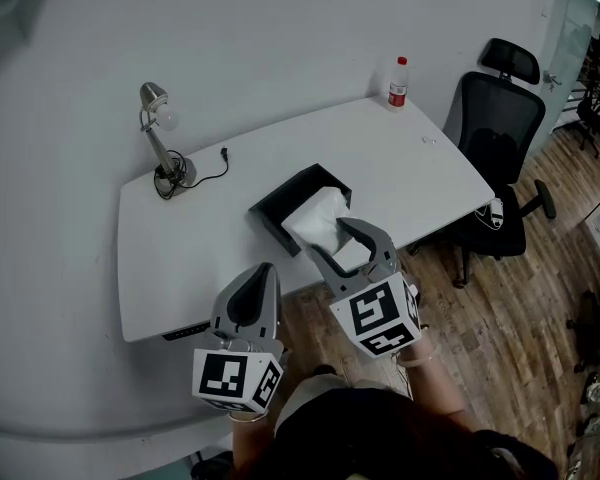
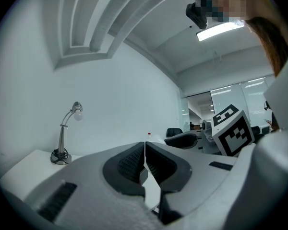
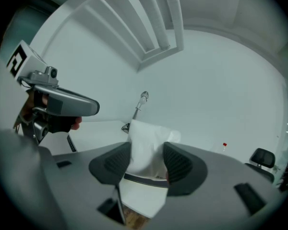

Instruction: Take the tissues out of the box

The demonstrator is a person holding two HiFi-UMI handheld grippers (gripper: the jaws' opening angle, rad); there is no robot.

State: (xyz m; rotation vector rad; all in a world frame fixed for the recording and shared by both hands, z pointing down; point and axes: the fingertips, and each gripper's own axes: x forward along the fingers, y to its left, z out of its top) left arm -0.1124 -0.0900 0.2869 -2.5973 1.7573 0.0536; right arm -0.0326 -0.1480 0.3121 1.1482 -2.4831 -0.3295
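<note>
1. We see the right gripper (image 3: pixel 146 161) clamped on a wad of white tissues (image 3: pixel 145 143). The paper fills the gap between its two ribbed pads (image 3: pixel 116 163) and touches both.
2. In the head view, the tissues (image 1: pixel 318 218) rise out of the open black tissue box (image 1: pixel 278 204), with their lower end inside it. The right gripper (image 1: pixel 348 234) is on their near side.
3. The box lies near the middle of the white desk (image 1: pixel 410 163), close to the front edge and turned at an angle to it.
4. The left gripper (image 2: pixel 144 159) has its jaws pressed together with nothing between them. In the head view, we see the left gripper (image 1: pixel 261 274) at the desk's front edge, left of the box and apart from it.
5. A desk lamp (image 1: pixel 161 140) stands at the desk's far left, a red-capped bottle (image 1: pixel 398 83) at its far right corner, and a black office chair (image 1: pixel 495 143) beside that end.
</note>
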